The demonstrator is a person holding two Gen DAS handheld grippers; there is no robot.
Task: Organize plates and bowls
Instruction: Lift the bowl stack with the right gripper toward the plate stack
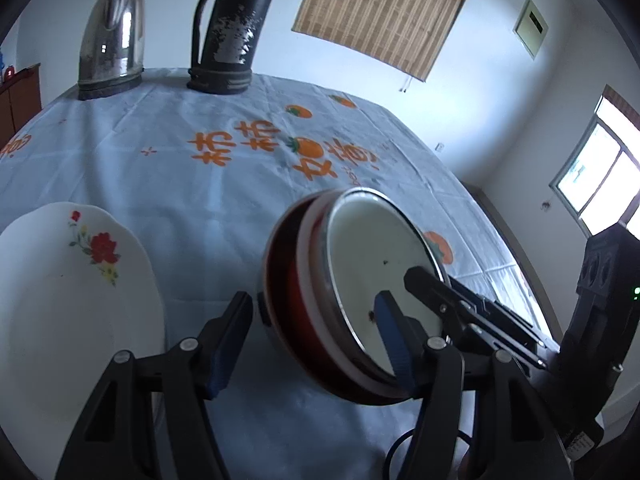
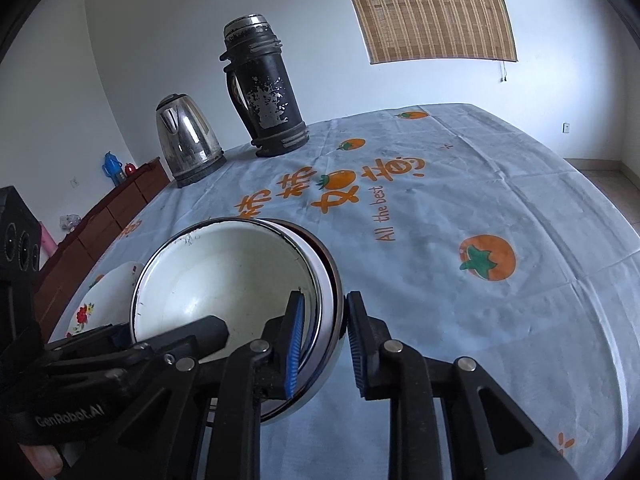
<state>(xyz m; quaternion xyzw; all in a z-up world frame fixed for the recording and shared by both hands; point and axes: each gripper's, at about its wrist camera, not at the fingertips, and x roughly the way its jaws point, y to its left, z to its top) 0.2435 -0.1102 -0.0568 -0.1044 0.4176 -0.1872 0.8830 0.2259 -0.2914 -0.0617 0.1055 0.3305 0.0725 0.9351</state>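
Note:
A white-lined metal bowl (image 1: 376, 260) sits nested in a red bowl (image 1: 288, 272). The pair is tipped on edge above the tablecloth. My left gripper (image 1: 312, 304) is shut across the stack, one pad inside the white bowl and the other finger behind the red one. My right gripper (image 2: 325, 298) straddles the rim of the metal bowl (image 2: 224, 276), one blue pad inside and one outside. A thin gap shows on each side, so it is open. One of its fingers (image 1: 424, 280) reaches into the bowl in the left wrist view. A white flowered plate (image 1: 72, 300) lies to the left.
A steel kettle (image 1: 112, 40) and a tall black thermos (image 1: 228, 36) stand at the table's far edge. The blue tablecloth (image 2: 460, 208) with orange prints stretches to the right. A brown sideboard (image 2: 120, 208) lines the left wall. The table edge (image 1: 500, 240) drops off at the right.

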